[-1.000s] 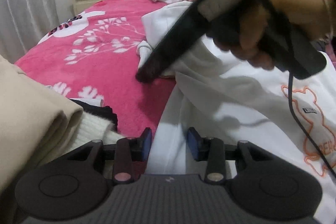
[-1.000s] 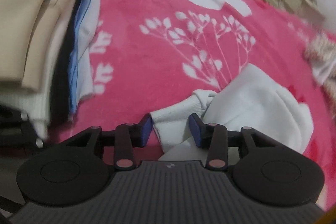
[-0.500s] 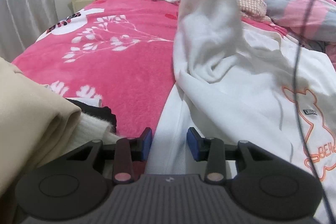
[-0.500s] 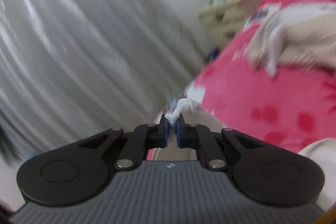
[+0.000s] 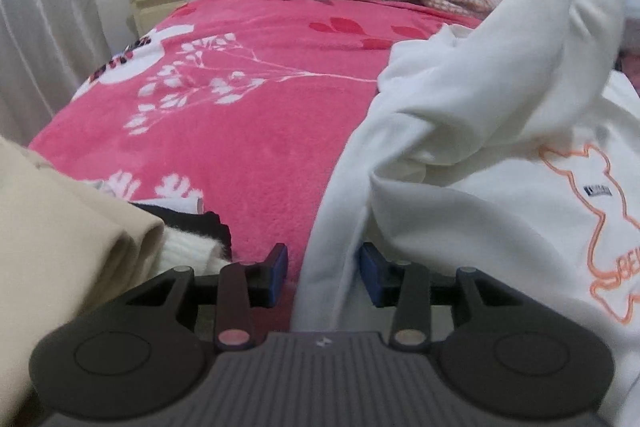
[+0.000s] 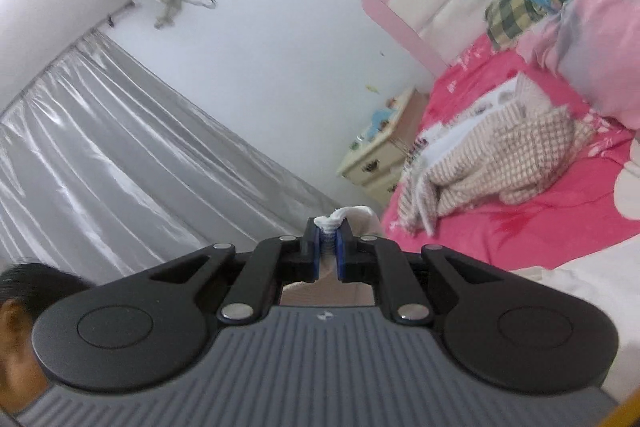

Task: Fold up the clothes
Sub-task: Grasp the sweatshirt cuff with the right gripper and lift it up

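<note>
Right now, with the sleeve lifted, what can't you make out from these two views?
- Right tool: shut on the sleeve cuff; the rest of the sleeve hangs hidden below its body.
- White sweatshirt: orange print cut off by the left-wrist view's right edge; the lettering can't be read.
- Left tool: the hem lies between open pads; contact unclear.
- Folded stack: mostly cut off at the left edge.

Lighting: soft, even daylight; glare on curtain (image 6: 120, 163). Fisheye bending at edges; right view slightly motion-blurred.
</note>
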Demonstrator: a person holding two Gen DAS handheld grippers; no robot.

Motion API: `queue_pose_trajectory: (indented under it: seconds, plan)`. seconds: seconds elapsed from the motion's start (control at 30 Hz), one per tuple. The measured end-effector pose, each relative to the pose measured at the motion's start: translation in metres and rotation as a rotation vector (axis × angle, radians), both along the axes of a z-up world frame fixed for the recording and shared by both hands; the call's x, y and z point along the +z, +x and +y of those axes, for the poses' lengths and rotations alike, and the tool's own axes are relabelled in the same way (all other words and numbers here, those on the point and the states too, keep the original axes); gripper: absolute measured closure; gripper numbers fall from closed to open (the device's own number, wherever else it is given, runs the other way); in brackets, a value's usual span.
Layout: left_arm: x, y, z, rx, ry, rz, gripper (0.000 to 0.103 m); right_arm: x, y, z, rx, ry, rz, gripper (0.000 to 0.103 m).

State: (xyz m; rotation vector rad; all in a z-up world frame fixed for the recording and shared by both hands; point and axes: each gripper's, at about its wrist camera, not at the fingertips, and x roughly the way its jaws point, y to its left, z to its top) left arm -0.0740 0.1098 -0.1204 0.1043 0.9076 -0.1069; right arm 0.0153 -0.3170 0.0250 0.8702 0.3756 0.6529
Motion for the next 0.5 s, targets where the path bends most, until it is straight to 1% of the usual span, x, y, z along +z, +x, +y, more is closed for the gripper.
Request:
queue_pose_trajectory:
  seconds: [0.07, 0.17, 0.27, 0.33, 0.4, 0.43, 0.47, 0.5]
  plan:
    - [0.006, 0.000, 0.002, -0.003, -0.018, -0.004, 0.061, 0.005, -0.008, -0.005, 0.005, 0.018, -0.037, 0.097]
    - [0.014, 0.006, 0.006, -0.005, -0.079, -0.011, 0.061, 0.020, -0.008, -0.005, 0.033, 0.046, -0.105, 0.097]
    - [0.013, 0.013, 0.004, -0.039, -0.140, 0.012, 0.060, 0.039, 0.014, 0.007, 0.078, 0.047, -0.148, 0.097]
    - [0.009, 0.015, 0.001, -0.063, -0.156, 0.030, 0.061, 0.049, 0.039, 0.023, 0.116, 0.052, -0.153, 0.097]
    - [0.005, 0.013, -0.001, -0.071, -0.161, 0.034, 0.065, 0.061, 0.067, 0.048, 0.162, 0.045, -0.149, 0.097]
    - [0.004, 0.012, -0.001, -0.070, -0.166, 0.034, 0.070, 0.067, 0.085, 0.065, 0.192, 0.036, -0.149, 0.097]
    - [0.004, 0.010, 0.001, -0.064, -0.176, 0.032, 0.076, 0.073, 0.100, 0.083, 0.222, 0.030, -0.148, 0.097]
    - [0.005, 0.008, 0.003, -0.056, -0.190, 0.029, 0.079, 0.078, 0.115, 0.102, 0.252, 0.025, -0.145, 0.097]
